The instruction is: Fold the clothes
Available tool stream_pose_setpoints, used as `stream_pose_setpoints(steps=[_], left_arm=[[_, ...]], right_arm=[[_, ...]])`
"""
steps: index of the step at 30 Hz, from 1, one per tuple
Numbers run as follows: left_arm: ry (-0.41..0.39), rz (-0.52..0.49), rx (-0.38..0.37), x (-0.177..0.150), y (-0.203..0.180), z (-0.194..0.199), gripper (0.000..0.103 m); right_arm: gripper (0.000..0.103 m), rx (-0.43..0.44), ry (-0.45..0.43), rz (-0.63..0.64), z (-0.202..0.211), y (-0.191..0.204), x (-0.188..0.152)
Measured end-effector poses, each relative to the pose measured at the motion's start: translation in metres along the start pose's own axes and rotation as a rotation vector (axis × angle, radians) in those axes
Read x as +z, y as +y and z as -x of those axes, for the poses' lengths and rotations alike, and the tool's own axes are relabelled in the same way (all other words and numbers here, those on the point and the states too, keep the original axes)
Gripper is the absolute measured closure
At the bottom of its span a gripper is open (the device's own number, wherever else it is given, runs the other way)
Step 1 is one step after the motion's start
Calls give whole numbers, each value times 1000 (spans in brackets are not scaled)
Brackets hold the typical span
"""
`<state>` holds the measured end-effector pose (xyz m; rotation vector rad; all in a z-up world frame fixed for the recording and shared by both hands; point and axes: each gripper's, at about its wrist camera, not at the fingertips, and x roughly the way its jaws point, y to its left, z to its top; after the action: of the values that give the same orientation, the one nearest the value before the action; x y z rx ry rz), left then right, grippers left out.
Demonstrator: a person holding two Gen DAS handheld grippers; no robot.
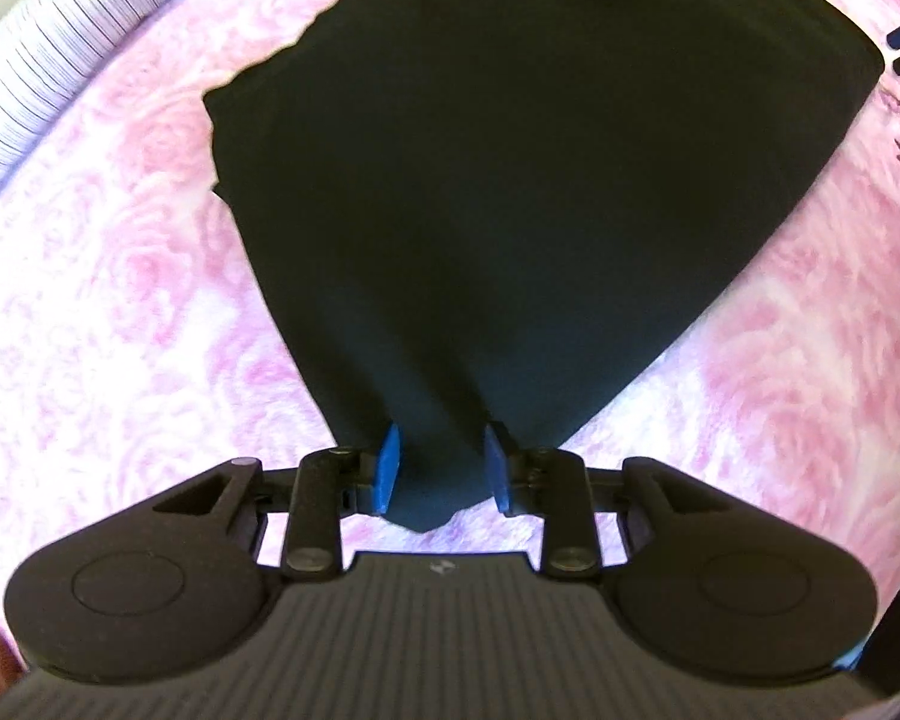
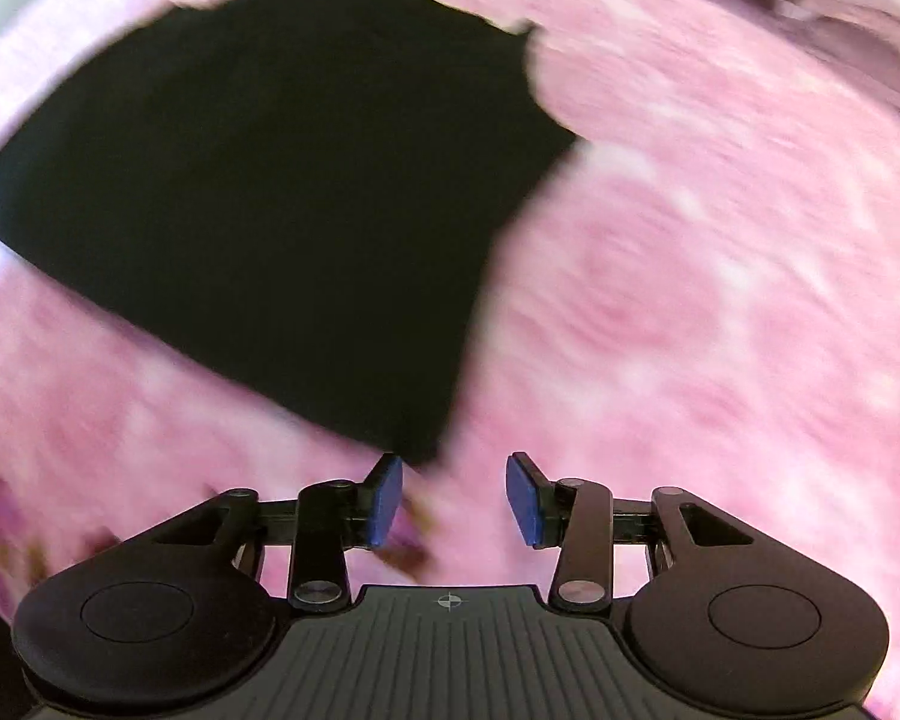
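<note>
- Pink rose-print bedspread (image 1: 120, 300) fills both views; we note a striped pillow (image 1: 48, 54) at one edge.
- One black garment (image 1: 510, 180) lies spread on it.
- Left gripper (image 1: 441, 468) pinches the garment's near corner.
- Right gripper (image 2: 455, 498) spread, empty, just short of another corner (image 2: 414, 444).
- We read no writing.

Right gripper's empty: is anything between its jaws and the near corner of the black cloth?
Nothing visible. The right gripper is open, and only bare pink bedspread lies between it and the black cloth corner just ahead. The left gripper grips another corner.
</note>
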<state>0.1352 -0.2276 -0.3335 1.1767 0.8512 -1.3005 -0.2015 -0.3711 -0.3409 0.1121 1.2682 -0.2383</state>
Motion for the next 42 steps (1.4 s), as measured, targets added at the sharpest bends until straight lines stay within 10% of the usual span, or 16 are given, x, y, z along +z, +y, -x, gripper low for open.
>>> stream_pose_setpoints(steps=[9, 21, 30, 34, 42], left_arm=[[7, -103, -4, 18, -41, -4, 73], [-17, 36, 58, -2, -38, 41, 70], [-110, 137, 41, -15, -26, 82, 66], [-185, 146, -10, -20, -14, 99, 54], [-257, 94, -96, -55, 14, 141, 10]], right_arm=[[60, 82, -56, 227, -11, 42, 19], [60, 65, -21, 196, 6, 45, 32], [47, -17, -98, -70, 55, 79, 61], [28, -108, -137, -224, 84, 108, 62], [25, -203, -166, -509, 147, 202, 43]])
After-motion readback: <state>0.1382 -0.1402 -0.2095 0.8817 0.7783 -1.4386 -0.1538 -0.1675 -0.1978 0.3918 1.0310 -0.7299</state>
